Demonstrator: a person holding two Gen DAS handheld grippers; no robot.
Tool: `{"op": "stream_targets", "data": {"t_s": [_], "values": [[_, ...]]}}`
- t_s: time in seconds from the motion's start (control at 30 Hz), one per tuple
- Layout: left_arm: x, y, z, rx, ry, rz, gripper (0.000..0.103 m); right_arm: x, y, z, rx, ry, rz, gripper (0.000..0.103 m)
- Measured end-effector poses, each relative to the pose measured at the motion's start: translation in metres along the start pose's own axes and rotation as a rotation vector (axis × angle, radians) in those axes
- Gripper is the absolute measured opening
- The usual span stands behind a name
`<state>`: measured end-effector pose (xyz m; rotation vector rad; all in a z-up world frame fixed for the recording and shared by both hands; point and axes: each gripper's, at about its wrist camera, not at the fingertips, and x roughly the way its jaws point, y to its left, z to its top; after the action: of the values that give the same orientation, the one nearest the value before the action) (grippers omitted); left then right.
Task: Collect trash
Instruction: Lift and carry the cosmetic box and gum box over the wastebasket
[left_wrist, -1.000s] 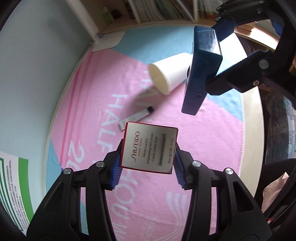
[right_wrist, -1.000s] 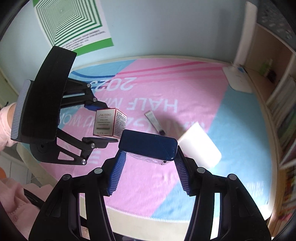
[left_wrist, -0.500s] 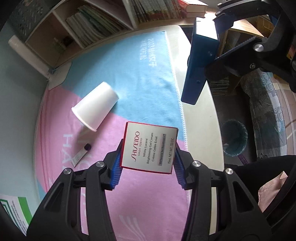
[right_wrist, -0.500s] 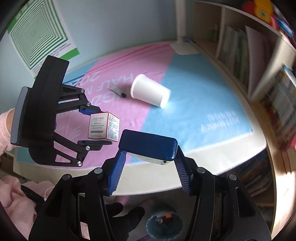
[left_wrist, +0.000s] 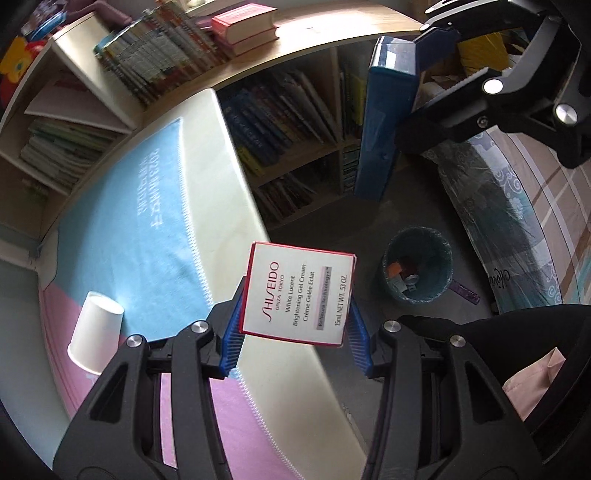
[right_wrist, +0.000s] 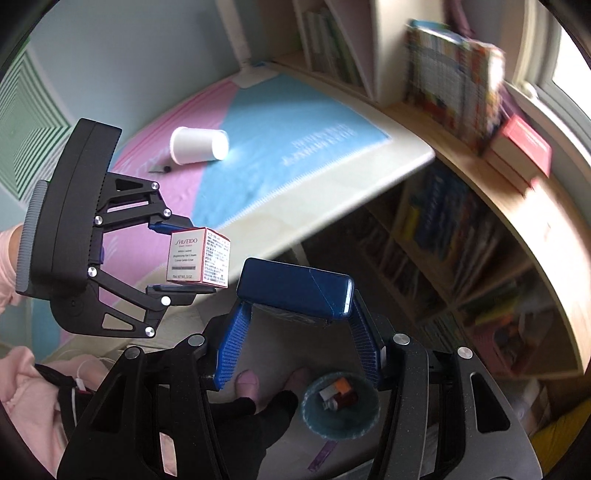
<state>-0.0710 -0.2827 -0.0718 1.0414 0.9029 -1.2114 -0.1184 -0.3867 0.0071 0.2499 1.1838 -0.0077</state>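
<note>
Left gripper (left_wrist: 295, 332): blue pads pinch a small white cream box (left_wrist: 300, 293) by its two sides, label facing the camera. Box hangs past the table (left_wrist: 236, 192) edge, over floor

Right gripper (right_wrist: 297, 332): pads clamped on both ends of a dark blue box (right_wrist: 293, 288), held crosswise. In the left view it stands off upper right, well apart from the cream box

Below, on the floor: teal bin (right_wrist: 341, 406), some scraps already in it. It sits almost under the right gripper, lower right of the left one

Farther back, on the pink-and-blue cloth (left_wrist: 122, 221): paper cup (left_wrist: 95, 338) on its side, a small sachet (right_wrist: 159, 169) just beside it. Both uncollected. Bookshelves (right_wrist: 461, 229) behind

Step, as I read it: carrying two boxes to the bin. Next calls for bringing each box over the bin mouth, then spreading the fingers, one gripper at a time since the opening looks narrow. Cup and sachet remain for another trip
</note>
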Motion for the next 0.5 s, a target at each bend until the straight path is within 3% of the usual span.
{"op": "stream_targets", "data": {"t_s": [0.27,0.5], "values": [[0.019,-0.065,0.03,0.161,0.013,-0.093,0.045,-0.018,-0.035,-0.069,0.183,0.015,-0.05,0.054],[0.033,-0.116,0.045,0.302,0.031,-0.179,0.045,-0.029,-0.042,-0.123,0.327,0.025,-0.089,0.054]]}}
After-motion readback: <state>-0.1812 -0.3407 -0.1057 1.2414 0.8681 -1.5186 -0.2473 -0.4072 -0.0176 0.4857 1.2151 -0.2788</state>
